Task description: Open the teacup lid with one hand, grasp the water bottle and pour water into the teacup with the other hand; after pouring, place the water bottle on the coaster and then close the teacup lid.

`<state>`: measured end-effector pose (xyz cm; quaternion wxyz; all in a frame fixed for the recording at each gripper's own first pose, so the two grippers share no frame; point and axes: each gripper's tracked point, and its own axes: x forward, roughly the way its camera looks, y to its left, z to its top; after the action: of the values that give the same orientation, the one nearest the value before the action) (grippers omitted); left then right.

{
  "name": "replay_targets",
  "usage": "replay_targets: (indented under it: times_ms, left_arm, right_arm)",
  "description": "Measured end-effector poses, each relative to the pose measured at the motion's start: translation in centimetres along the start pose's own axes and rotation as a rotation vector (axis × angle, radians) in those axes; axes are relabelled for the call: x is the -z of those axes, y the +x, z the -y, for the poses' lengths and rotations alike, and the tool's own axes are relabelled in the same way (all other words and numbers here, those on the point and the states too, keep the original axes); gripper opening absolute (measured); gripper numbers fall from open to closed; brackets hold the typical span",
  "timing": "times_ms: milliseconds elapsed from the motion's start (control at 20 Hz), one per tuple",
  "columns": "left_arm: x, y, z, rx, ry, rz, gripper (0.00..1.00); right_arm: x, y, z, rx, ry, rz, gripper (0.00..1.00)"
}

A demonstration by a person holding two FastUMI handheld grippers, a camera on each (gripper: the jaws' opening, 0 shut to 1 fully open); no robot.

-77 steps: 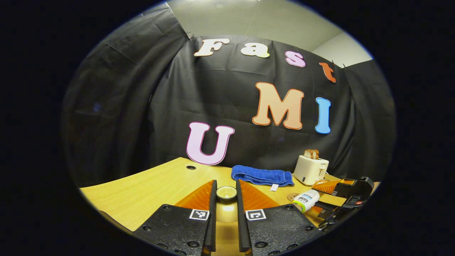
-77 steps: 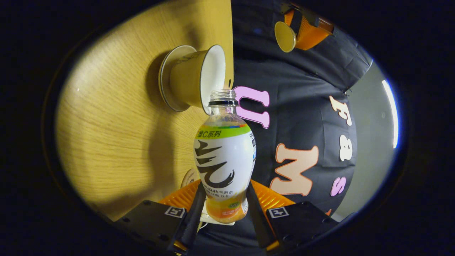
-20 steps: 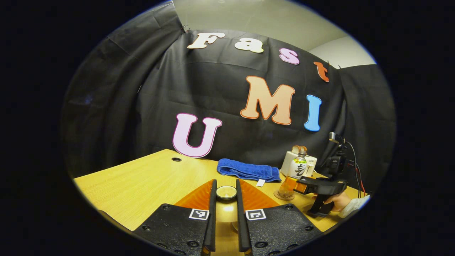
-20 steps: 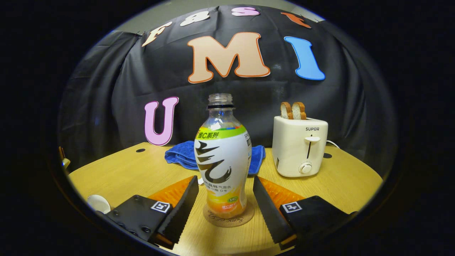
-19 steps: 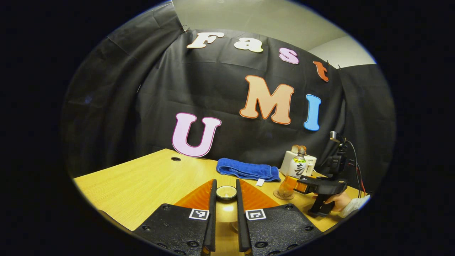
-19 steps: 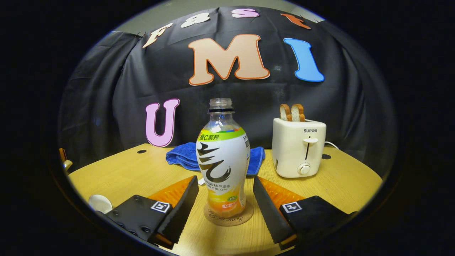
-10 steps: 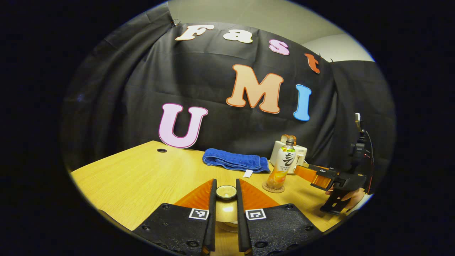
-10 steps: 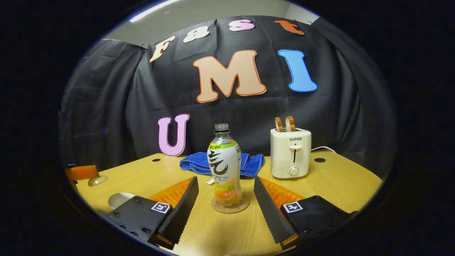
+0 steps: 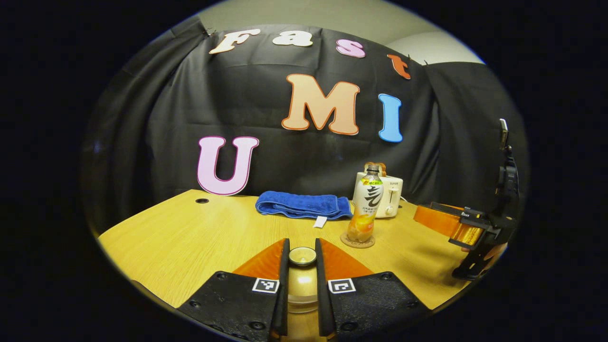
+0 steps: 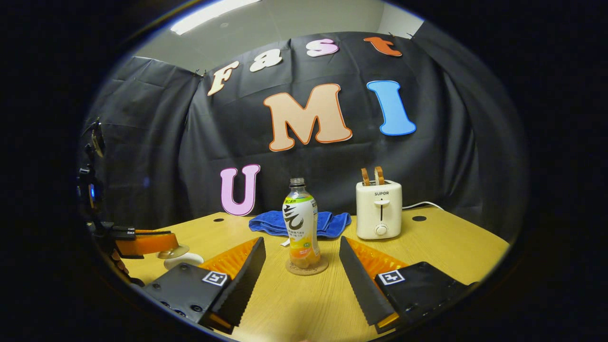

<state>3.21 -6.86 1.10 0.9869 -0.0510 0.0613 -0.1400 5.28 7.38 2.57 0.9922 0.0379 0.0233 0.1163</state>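
Left of the water bottle [image 10: 299, 223] on its coaster [image 10: 306, 266], the left gripper [image 9: 302, 266] pinches the small, likely fragile lid [image 9: 302, 256] by its knob, while the right gripper [image 10: 299, 280] jaws stand apart.

This is a staged recording booth set up inside an office-like room, not a lived-in home. Black cloth [image 10: 156, 142] hangs as a backdrop behind a light wooden table [image 10: 451, 247], and above the cloth a plain pale wall and ceiling with a strip light [image 10: 213, 14] show. The tabletop has round cable holes [image 9: 202, 200], as a desk does. Household props stand on it: a white toaster [image 10: 378, 209] with two bread slices and a folded blue towel [image 9: 297, 206].
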Motion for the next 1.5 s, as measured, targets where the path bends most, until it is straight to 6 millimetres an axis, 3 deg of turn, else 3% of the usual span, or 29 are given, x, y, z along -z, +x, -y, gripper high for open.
replay_targets:
  times_ms: [700, 1050, 1250, 1300, 1500]
  left_arm:
    - [3.6, 1.3, -0.3, -0.056, 0.077, -0.078, 0.24]
    - [2.9, 1.1, -0.2, -0.063, 0.09, -0.042, 0.29]
    - [0.7, 0.2, 0.2, -0.07, 0.134, 0.028, 0.89]
    - [0.2, -0.1, 0.2, -0.079, 0.135, 0.045, 0.98]
    - [-0.5, -2.0, 0.3, -0.116, 0.102, 0.092, 0.98]
  right_arm:
    - [0.9, -1.8, 0.3, -0.002, -0.001, -0.016, 0.97]
    - [0.6, -2.3, -0.1, -0.003, 0.006, -0.014, 0.97]
    - [-0.5, -3.3, -0.3, 0.002, 0.002, 0.013, 0.97]
    - [-0.7, -3.7, -0.3, 0.009, -0.004, 0.018, 0.98]
    - [-1.2, -5.6, -0.7, 0.029, -0.03, 0.038, 0.99]
